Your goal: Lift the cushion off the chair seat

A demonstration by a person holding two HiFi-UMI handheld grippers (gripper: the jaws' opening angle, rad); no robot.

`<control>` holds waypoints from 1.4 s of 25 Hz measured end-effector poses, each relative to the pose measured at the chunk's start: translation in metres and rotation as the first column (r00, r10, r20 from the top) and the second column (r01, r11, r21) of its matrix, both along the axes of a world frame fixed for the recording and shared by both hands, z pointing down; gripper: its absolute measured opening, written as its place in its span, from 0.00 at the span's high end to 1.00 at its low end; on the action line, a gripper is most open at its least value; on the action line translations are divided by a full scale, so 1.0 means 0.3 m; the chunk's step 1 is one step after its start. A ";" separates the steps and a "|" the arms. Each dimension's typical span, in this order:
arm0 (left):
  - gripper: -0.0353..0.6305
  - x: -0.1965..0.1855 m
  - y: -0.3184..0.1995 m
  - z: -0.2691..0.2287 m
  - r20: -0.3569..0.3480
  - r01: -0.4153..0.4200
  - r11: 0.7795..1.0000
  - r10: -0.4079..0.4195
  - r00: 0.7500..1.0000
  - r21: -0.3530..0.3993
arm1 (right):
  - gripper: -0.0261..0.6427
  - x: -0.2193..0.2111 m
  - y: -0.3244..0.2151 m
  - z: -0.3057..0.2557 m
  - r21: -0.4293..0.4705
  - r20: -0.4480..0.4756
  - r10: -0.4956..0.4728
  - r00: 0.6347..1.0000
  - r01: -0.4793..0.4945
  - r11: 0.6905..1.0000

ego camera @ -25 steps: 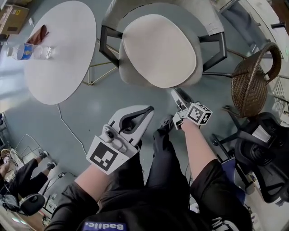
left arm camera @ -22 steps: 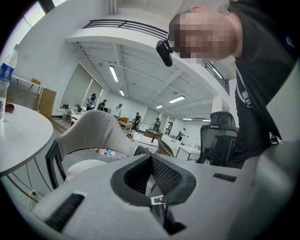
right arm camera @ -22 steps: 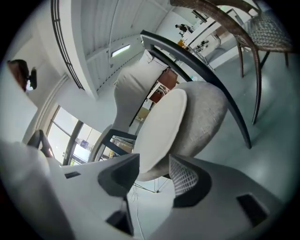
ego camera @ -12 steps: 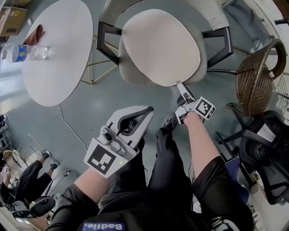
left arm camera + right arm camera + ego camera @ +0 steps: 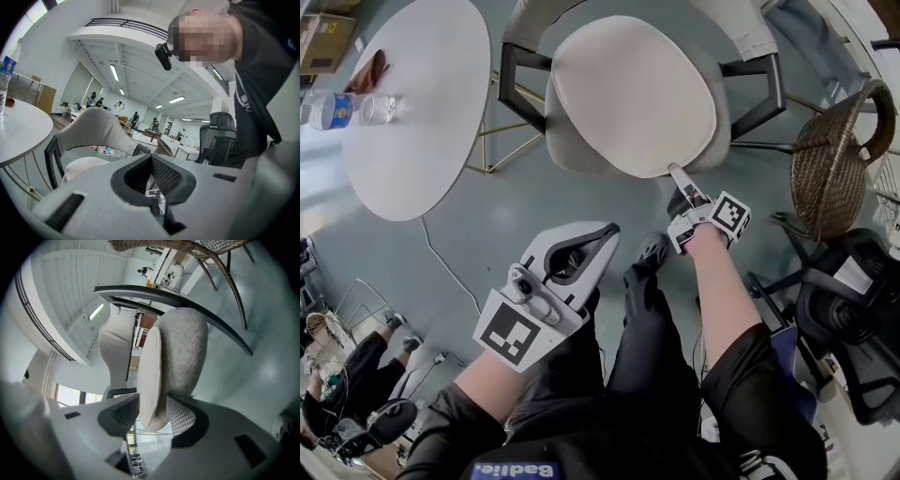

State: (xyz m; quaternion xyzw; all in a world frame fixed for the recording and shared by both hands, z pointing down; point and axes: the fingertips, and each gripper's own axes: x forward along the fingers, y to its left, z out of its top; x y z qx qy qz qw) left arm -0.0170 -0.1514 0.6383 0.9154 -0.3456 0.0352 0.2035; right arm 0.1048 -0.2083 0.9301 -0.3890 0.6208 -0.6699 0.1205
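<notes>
Item 1, cushion (image 5: 628,89): pale, oval, lying flat on the grey seat of the chair (image 5: 719,112); not lifted; its near rim points toward me.

Item 2, right gripper (image 5: 675,172): I hold it at the cushion's front rim; in the right gripper view its jaws stand apart, moderately wide, with the cushion (image 5: 149,376) edge and the grey seat (image 5: 185,348) under it both between them; one pad lies against the seat's side, the other is just clear of the cushion; not closed on either.

Item 3, left gripper (image 5: 612,228): low over my lap, well apart from the chair; the left gripper view shows its tips (image 5: 151,157) meeting, with nothing between them.

Item 4, surroundings: round white table (image 5: 412,122) left of the chair, with a water bottle (image 5: 328,111) at its far edge; wicker chair (image 5: 830,169) to the right; black office chair (image 5: 848,319) nearer me.
</notes>
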 end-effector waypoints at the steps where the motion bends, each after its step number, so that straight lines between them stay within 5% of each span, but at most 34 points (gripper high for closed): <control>1: 0.93 0.001 0.002 -0.001 -0.002 0.000 1.000 0.000 1.000 -0.001 | 0.70 -0.001 0.000 0.000 -0.009 -0.002 -0.003 1.000 0.003 1.000; 12: 0.93 -0.027 0.014 -0.016 -0.010 0.016 1.000 -0.016 1.000 -0.009 | 0.71 -0.009 -0.059 -0.007 -0.048 -0.026 0.020 0.999 -0.021 0.999; 22: 0.93 -0.067 0.036 -0.057 -0.011 0.031 0.999 -0.031 0.999 -0.010 | 0.87 -0.077 -0.105 -0.017 -0.027 -0.020 -0.004 1.000 0.004 1.000; 35: 0.93 -0.086 0.081 -0.433 -0.024 0.034 0.997 -0.032 0.999 0.065 | 0.91 -0.022 -0.042 -0.491 0.109 -0.232 -0.062 0.971 0.090 0.990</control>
